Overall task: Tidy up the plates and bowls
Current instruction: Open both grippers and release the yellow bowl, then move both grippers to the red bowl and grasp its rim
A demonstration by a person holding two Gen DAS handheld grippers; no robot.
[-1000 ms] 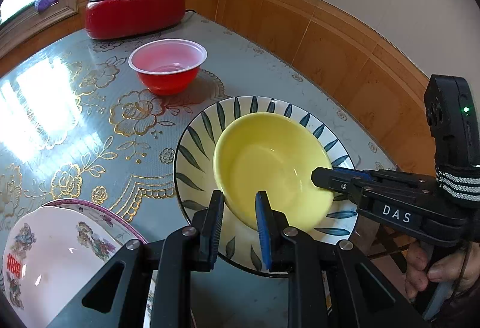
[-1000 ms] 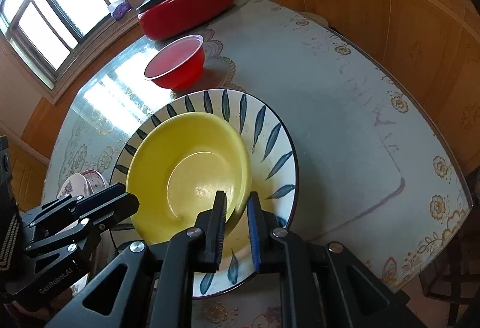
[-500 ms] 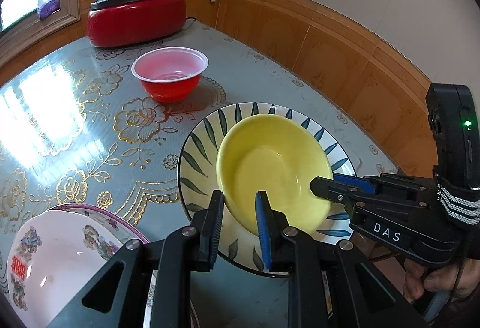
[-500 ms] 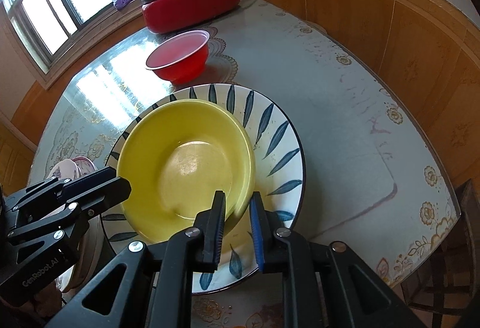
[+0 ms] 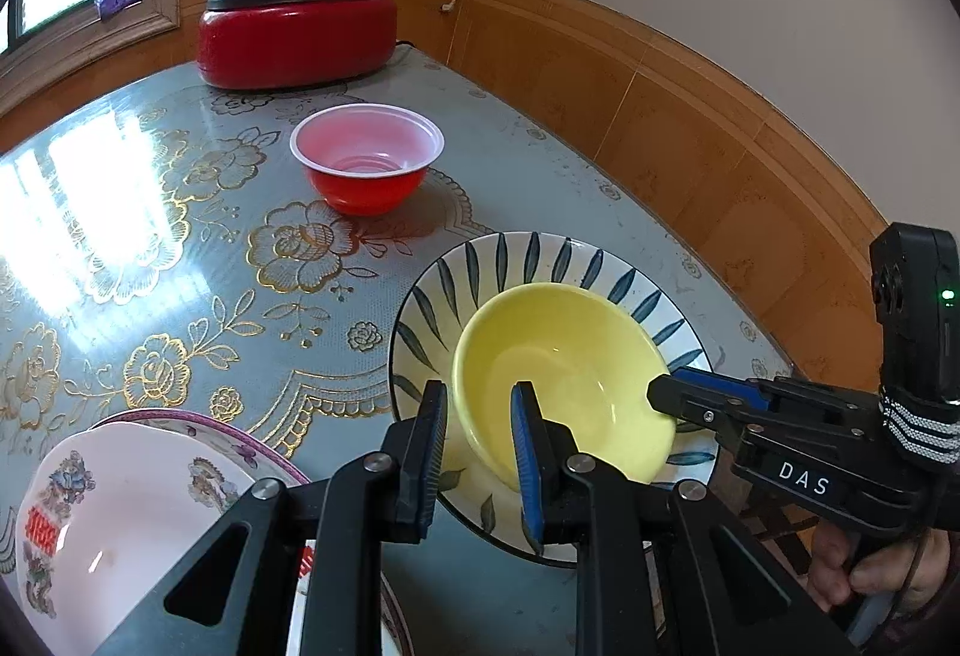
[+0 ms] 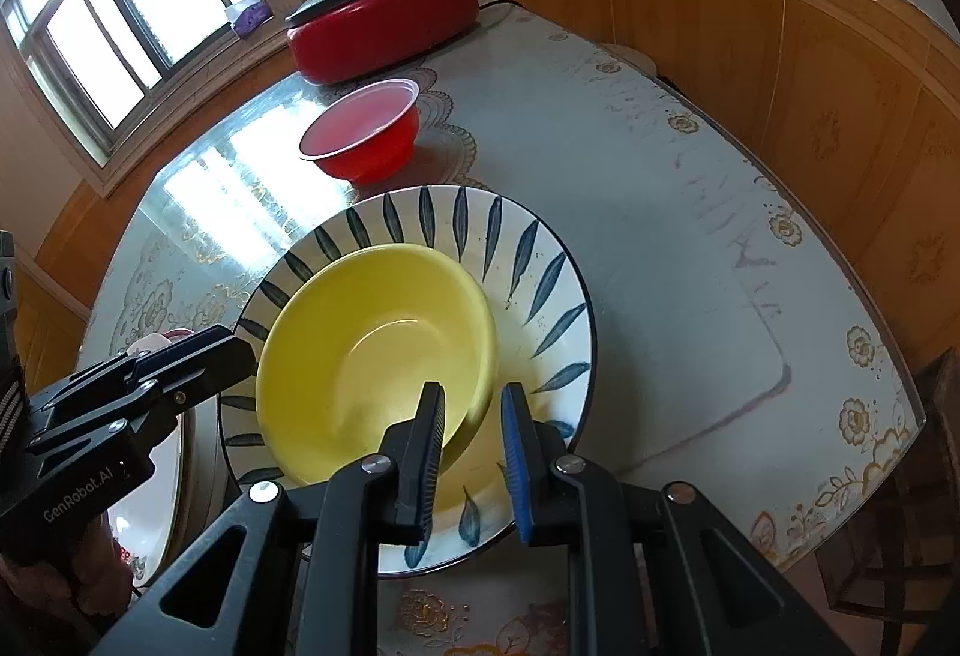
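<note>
Straddling the rim of a yellow bowl (image 5: 558,374), the left gripper (image 5: 478,452) has its jaws parted, one finger on each side of the near wall, the bowl sitting tilted in a leaf-patterned plate (image 5: 444,296).
Left wrist view: the right gripper (image 5: 666,395) reaches in from the right to the bowl's far rim; a red plastic bowl (image 5: 367,158) and red electric cooker (image 5: 297,38) stand ahead, a floral plate (image 5: 120,494) lower left. Right wrist view: the right gripper (image 6: 472,446) is likewise spread astride the yellow bowl's (image 6: 372,350) rim over the plate (image 6: 528,260); the left gripper (image 6: 240,356) meets it from the left.
</note>
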